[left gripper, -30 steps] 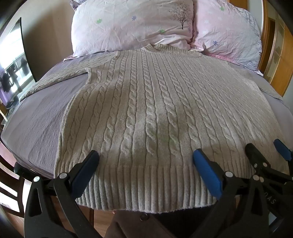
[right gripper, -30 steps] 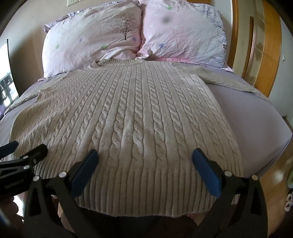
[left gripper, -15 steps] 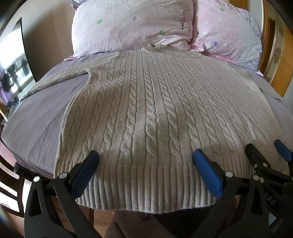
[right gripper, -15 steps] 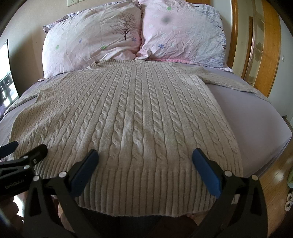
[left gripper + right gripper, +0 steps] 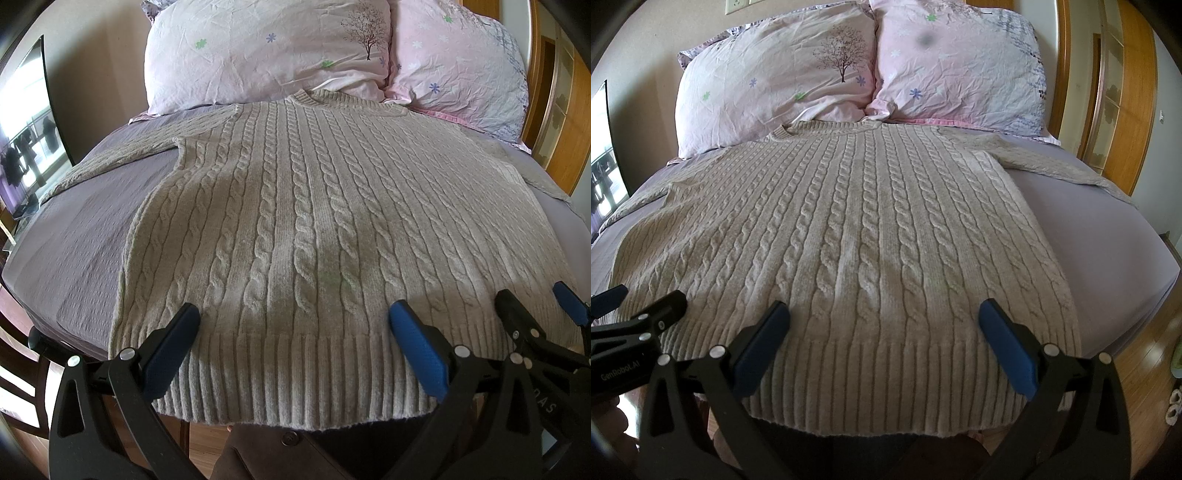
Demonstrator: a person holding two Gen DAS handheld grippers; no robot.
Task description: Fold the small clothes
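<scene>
A beige cable-knit sweater lies flat on the bed, collar toward the pillows, ribbed hem hanging over the near edge; it also shows in the right wrist view. Its sleeves spread out to both sides. My left gripper is open, hovering over the hem left of centre. My right gripper is open over the hem right of centre. Each gripper shows at the edge of the other's view. Neither holds anything.
The bed has a lilac sheet. Two pink floral pillows lean at the headboard. A wooden headboard and cabinet stand at the right. A screen stands left of the bed. Wooden floor shows at the lower right.
</scene>
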